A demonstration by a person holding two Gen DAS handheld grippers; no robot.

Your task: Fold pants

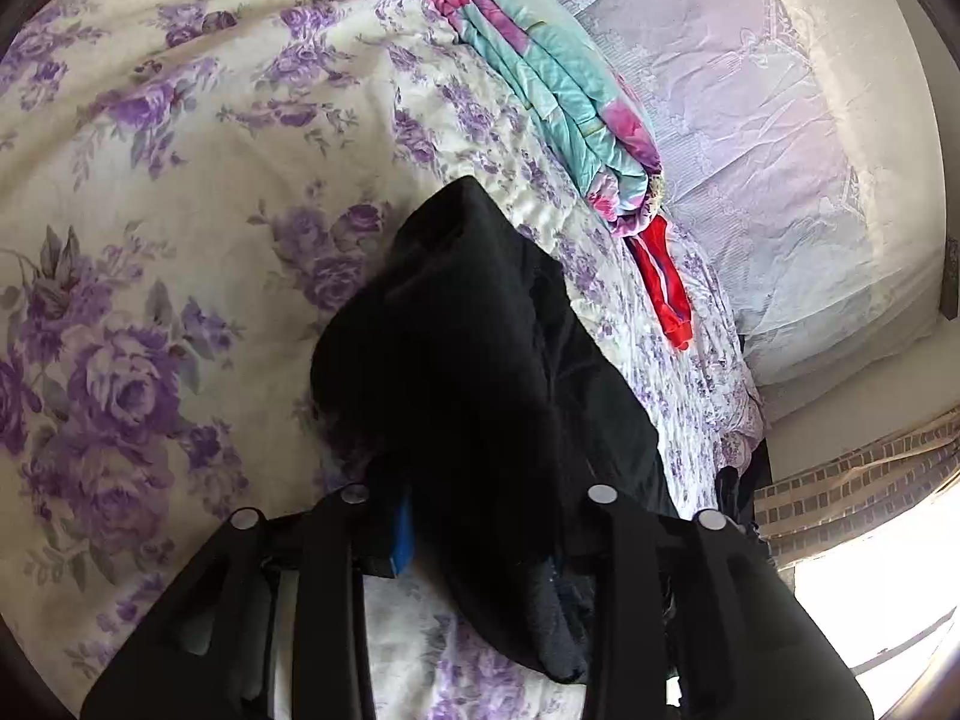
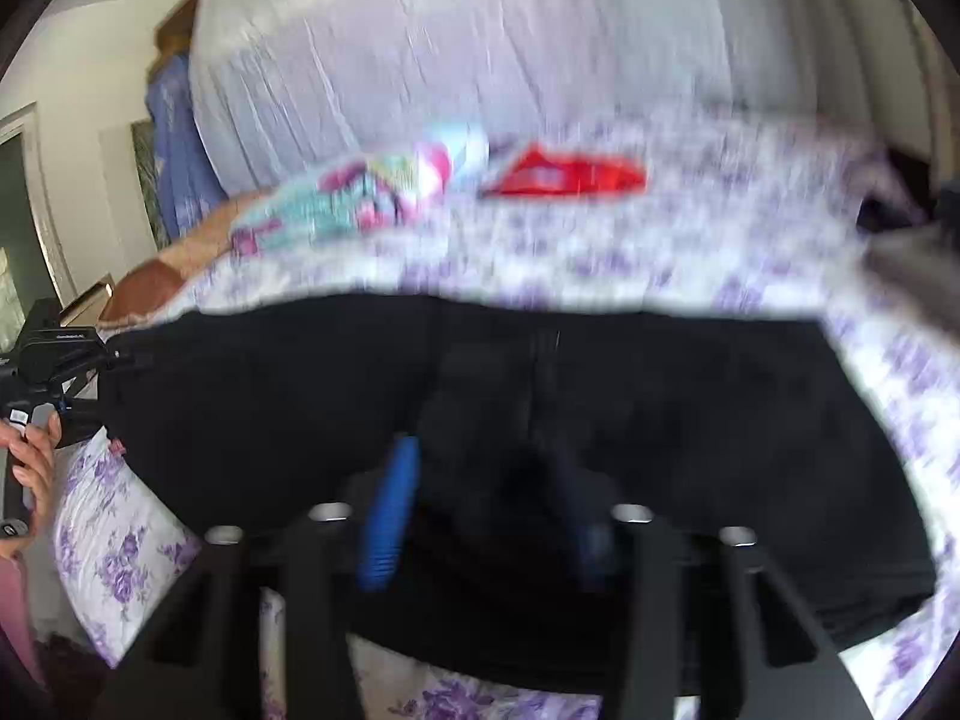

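Floral bed [image 1: 150,192] carries black pants [image 1: 456,360], so I can fold them flat. Left gripper [image 1: 480,546] and right gripper [image 2: 486,504] each sit clamped on the pants' cloth, low in frame, ready to lift.

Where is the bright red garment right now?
The bright red garment lies on the purple floral bedspread beside the folded teal-and-pink quilt, beyond the black pants.

Matt black cloth pants [image 1: 468,372], quilted bedspread [image 1: 180,180]

A bed [image 1: 180,192] with a purple-flowered cover stands against a white lace curtain [image 1: 750,120]; bright daylight [image 1: 870,612] comes in low at the right.
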